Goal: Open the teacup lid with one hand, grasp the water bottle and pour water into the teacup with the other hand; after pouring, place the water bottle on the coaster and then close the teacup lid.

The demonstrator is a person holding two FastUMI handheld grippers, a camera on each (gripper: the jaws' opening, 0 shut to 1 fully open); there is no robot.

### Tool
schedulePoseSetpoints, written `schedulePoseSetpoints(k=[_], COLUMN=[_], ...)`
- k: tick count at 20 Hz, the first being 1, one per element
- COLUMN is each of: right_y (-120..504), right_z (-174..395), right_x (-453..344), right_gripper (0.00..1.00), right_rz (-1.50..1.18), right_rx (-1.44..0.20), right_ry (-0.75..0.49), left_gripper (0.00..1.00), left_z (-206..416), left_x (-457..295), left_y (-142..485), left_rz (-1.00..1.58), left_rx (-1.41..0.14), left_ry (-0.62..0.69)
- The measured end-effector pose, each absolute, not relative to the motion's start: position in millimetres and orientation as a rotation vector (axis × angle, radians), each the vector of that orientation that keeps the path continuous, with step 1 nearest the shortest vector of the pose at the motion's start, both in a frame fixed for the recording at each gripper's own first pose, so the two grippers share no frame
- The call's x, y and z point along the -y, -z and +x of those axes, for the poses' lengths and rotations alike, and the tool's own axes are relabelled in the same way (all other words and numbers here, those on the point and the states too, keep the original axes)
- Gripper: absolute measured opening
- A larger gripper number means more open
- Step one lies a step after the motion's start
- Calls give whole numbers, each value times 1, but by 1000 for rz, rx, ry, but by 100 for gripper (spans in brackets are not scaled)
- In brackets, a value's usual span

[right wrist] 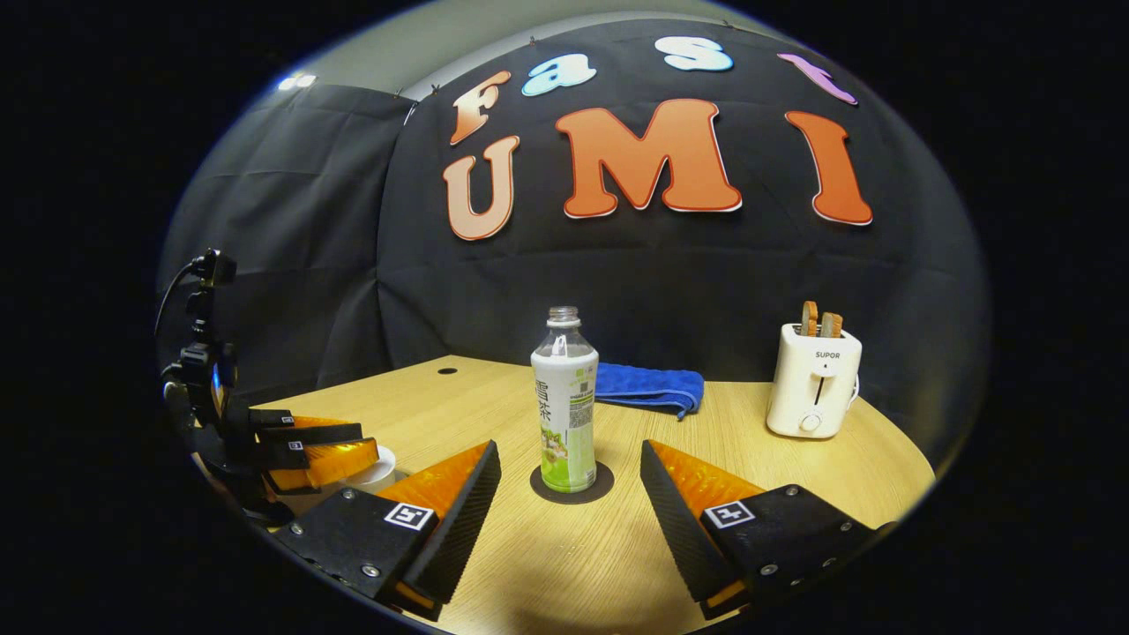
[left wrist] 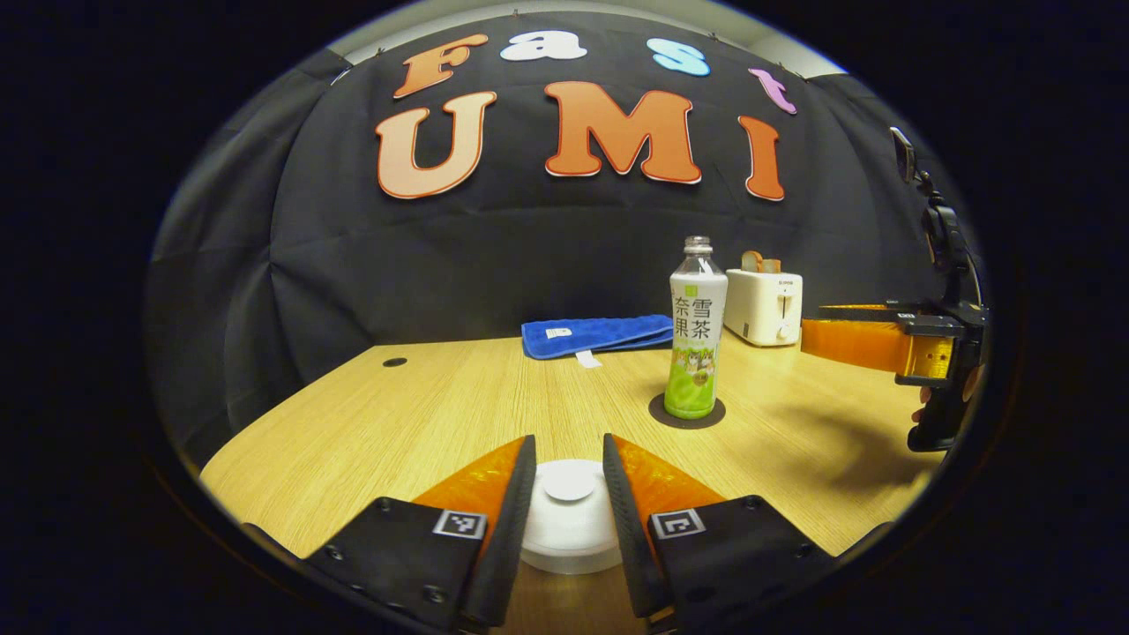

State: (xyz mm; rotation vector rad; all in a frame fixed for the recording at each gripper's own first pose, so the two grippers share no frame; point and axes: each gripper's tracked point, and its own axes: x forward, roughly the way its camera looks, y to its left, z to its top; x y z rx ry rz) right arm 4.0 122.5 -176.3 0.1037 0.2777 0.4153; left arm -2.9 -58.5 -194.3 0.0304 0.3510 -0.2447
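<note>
In the left gripper view, the white teacup lid [left wrist: 569, 516] sits low between my left gripper [left wrist: 569, 443] fingers, which press on its two sides. The right gripper view has that left gripper [right wrist: 363, 444] over the white teacup [right wrist: 381, 477] at the table's left edge. A capless bottle [left wrist: 697, 339] with a green and white label stands upright on the dark round coaster [left wrist: 660, 414]. My right gripper [right wrist: 569, 450] is open, its fingers wide on either side of the bottle [right wrist: 564, 401], a short way in front of it. Seen from the left, the right gripper [left wrist: 810, 338] hangs right of the bottle.
A white toaster [right wrist: 813, 381] with bread slices stands at the back right of the wooden table [left wrist: 423, 414]. A folded blue cloth [left wrist: 595, 335] lies along the back edge. A hand [left wrist: 922, 414] holds the right gripper's handle.
</note>
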Motion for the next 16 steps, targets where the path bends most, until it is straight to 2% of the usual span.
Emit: schedulePoseSetpoints(k=[4,6,7,10,14,15,16], right_y=[158,146,141,126,105,100,94], right_z=[-5,-9,-12,-18,-30,-32,-34], right_x=[-108,-101,-98,-87,-76,-72,-68], right_gripper=[96,95,95,95,96,96,96], right_rz=[125,135,138,114,96,94,89], right_rx=[-245,-217,-206,-168,-125,-117,-109], right_ry=[-386,-368,-356,-319,-286,-277,-264], left_gripper=[77,86,84,93,94,99,99], left_z=[-1,-1,-4,-2,0,1,2], left_x=[56,63,70,82,87,85,83], left_y=[166,151,145,112,69,58,48], left_rz=[62,47,39,44,7,-5,-16], left_rx=[-296,-284,-278,-217,-140,-120,-104], left_ry=[218,227,241,250,237,229,222])
